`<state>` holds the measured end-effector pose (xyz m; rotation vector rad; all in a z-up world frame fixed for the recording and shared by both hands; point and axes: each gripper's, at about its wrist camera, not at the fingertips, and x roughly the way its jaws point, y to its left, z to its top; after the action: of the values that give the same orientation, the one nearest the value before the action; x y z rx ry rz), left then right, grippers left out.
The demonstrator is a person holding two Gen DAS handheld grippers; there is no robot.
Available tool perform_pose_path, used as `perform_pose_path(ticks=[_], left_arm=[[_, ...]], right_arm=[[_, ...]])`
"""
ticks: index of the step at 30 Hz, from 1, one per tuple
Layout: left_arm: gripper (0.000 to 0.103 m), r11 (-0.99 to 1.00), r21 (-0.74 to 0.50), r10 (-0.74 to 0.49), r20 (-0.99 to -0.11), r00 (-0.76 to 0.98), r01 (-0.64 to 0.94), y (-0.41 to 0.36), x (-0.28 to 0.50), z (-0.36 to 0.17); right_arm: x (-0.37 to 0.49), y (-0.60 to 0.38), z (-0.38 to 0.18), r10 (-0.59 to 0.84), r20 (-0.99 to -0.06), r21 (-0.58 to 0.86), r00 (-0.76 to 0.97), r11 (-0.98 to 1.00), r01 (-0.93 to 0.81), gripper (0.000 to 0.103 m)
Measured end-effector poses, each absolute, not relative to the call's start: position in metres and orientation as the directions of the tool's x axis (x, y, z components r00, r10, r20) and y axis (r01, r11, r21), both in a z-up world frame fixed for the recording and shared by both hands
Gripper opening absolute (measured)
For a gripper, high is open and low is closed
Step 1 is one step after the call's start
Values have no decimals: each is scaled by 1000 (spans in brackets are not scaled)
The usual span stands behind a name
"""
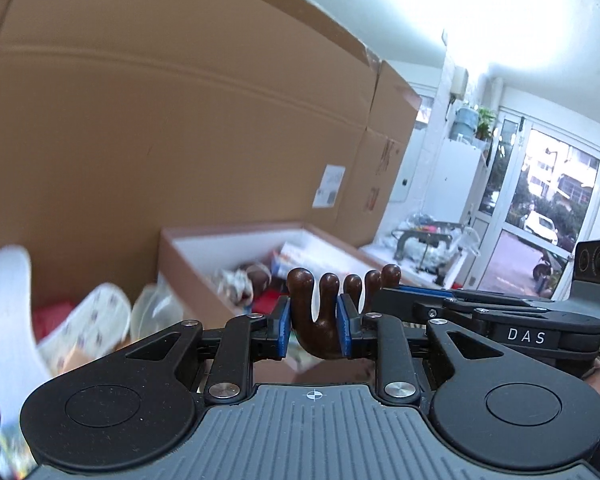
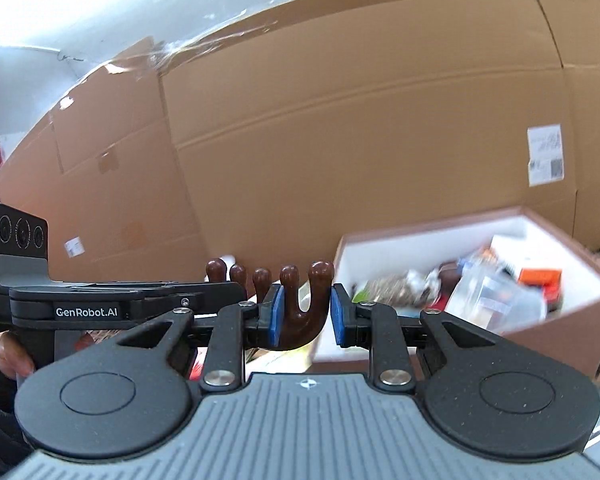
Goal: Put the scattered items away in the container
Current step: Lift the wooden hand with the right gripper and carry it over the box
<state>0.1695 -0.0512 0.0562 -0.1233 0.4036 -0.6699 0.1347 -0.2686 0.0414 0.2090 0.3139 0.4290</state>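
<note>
A dark brown wooden piece with several knobbed prongs (image 1: 301,284) is held in the air between both grippers. My left gripper (image 1: 315,320) is shut on its two left prongs, blue pads pressing each side. My right gripper (image 1: 384,292) comes in from the right at the other prongs. In the right wrist view my right gripper (image 2: 306,316) clamps the two right prongs of the wooden piece (image 2: 296,330), while my left gripper (image 2: 236,288) reaches in from the left. The container, a brown box with white inside (image 1: 204,238) (image 2: 420,232), sits just beyond, holding several items.
Tall cardboard boxes (image 1: 160,120) (image 2: 340,120) wall off the back. A white patterned slipper (image 1: 96,316) and other clutter lie left of the container. A white cabinet (image 1: 456,184) and a glass door (image 1: 540,208) stand at the far right. A hand (image 2: 10,354) grips the left handle.
</note>
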Motion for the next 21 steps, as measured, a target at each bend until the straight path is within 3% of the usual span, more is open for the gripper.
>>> perform_pose_path(ticks=[8,21], left_arm=[[23,784,-247,-621,-324,714,570,-85,236,61],[23,808,-299,-590,-428,685,509,-104,317,21]], right_arm=[[196,-297,53,393,-274,268,878,908,-323,28],[282,-319,17,394,-395,353,830,899,-259,28]])
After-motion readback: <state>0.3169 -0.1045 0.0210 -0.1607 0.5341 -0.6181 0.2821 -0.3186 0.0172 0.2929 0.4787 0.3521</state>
